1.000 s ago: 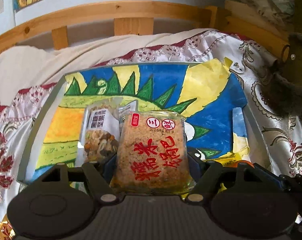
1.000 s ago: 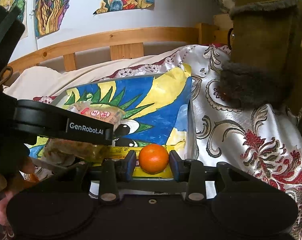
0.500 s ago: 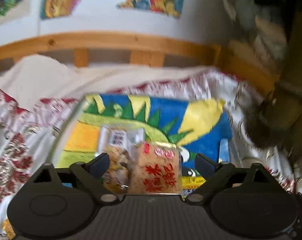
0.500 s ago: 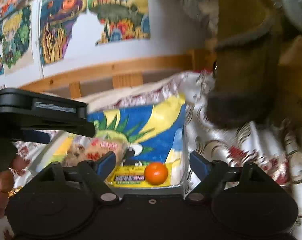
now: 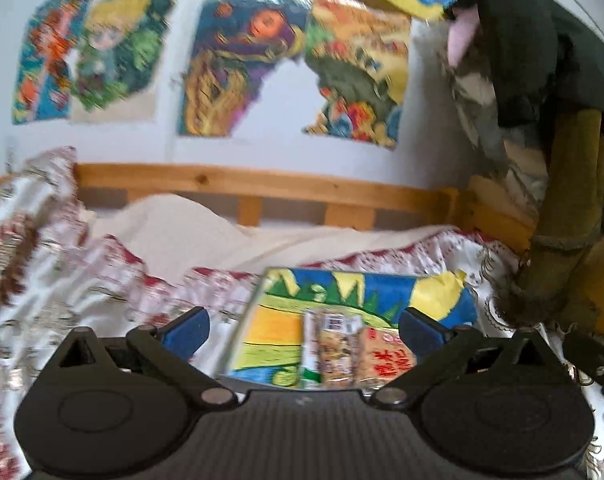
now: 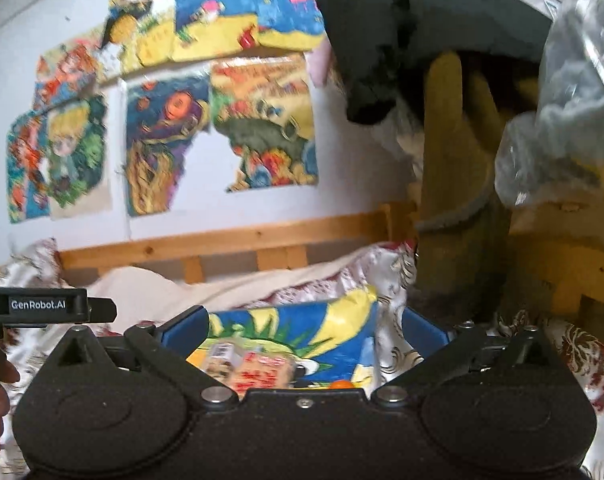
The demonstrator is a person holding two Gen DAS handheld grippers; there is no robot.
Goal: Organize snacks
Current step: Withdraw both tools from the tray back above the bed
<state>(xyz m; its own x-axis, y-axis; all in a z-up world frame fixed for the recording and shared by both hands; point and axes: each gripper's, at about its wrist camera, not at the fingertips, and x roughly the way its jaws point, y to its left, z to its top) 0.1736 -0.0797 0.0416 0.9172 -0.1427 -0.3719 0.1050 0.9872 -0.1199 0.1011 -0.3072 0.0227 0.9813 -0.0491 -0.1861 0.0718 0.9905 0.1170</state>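
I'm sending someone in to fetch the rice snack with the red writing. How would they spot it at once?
On the bed, find the tray lined with a blue, yellow and green painting. Two clear snack packets lie side by side near its front edge. Take the right-hand one, the golden puffed-rice block with big red characters; its neighbour has a white label and mixed brown filling.

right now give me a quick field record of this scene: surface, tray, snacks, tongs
surface: white bedspread with red and gold floral print
tray: flat tray lined with a blue, yellow and green painted picture
snacks: clear packet with red characters beside a nut-mix packet; small orange fruit; all on the tray
left tongs: opening, nothing between
right tongs: opening, nothing between
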